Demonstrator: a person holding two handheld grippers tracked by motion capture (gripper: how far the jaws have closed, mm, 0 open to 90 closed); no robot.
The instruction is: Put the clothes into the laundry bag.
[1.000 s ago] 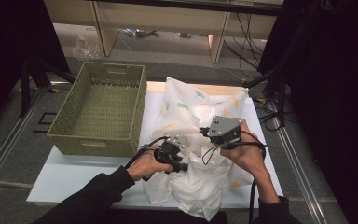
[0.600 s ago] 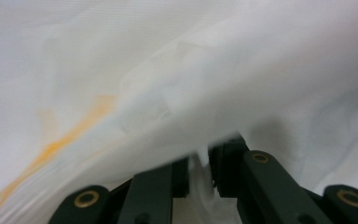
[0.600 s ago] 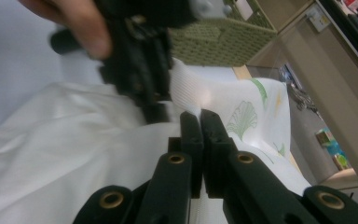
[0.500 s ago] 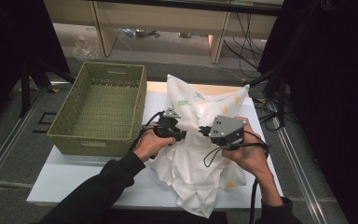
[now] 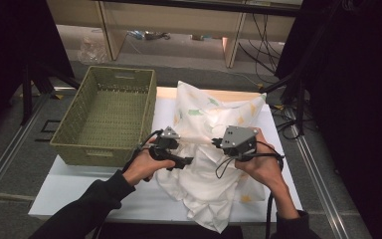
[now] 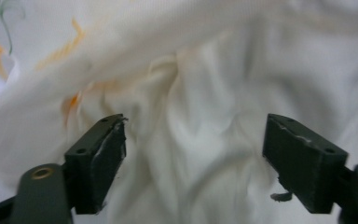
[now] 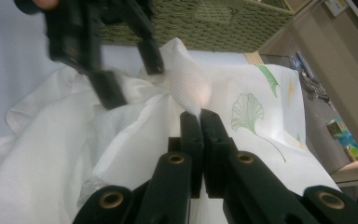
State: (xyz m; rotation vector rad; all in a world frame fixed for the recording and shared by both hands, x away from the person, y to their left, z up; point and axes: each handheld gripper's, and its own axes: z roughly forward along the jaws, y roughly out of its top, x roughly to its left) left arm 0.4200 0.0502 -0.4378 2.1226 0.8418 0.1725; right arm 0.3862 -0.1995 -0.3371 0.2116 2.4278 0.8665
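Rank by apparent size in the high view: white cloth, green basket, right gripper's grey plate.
1. white cloth and green basket: alike, so unranked.
2. right gripper grey plate: clearly smallest.

No legible text, label, brand, number or sign anywhere. Cloth print is leaf motifs, no lettering.

The high view looks forward and down over the table's near edge. Each gripper view sits close above the white cloth, which all three share.
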